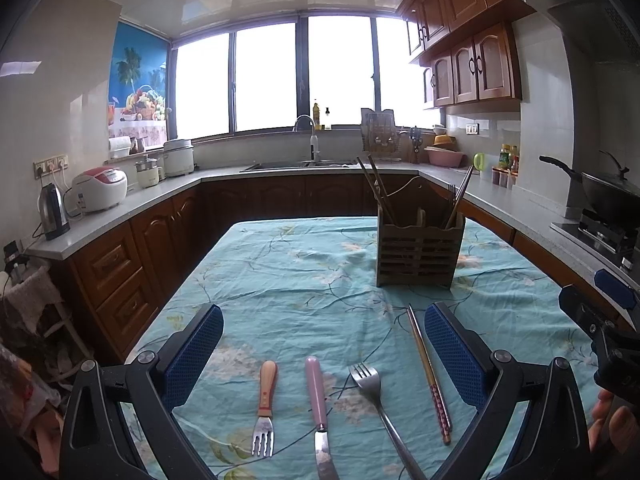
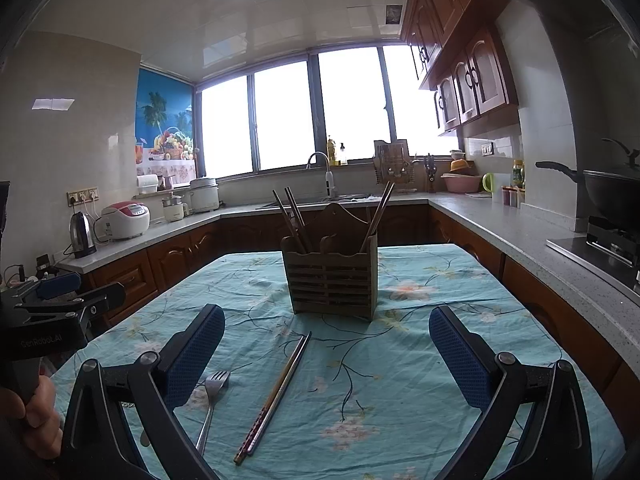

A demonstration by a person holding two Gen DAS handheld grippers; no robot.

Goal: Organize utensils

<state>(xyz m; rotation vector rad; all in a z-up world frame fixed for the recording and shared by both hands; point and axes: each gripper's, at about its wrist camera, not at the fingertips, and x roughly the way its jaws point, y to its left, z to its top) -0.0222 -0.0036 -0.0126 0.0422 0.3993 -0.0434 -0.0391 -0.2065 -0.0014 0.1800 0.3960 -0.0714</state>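
A slatted wooden utensil holder [image 1: 418, 254] [image 2: 331, 280] stands on the floral blue tablecloth, with chopsticks and a fork sticking out of it. On the cloth in front of my left gripper [image 1: 323, 350] lie a small wooden-handled fork [image 1: 266, 404], a pink-handled knife [image 1: 318, 400], a steel fork [image 1: 376, 396] and a pair of chopsticks [image 1: 430, 376]. The left gripper is open above them, holding nothing. My right gripper [image 2: 326, 350] is open too, hovering over the chopsticks [image 2: 276, 392], with the steel fork [image 2: 212, 400] by its left finger.
The table [image 2: 500, 360] sits inside a U-shaped kitchen counter [image 1: 140, 200]. A kettle [image 1: 52, 210], rice cookers and a sink line the counter; a wok [image 2: 612, 192] rests on the stove at right. A hand [image 2: 36, 416] grips the left tool's handle.
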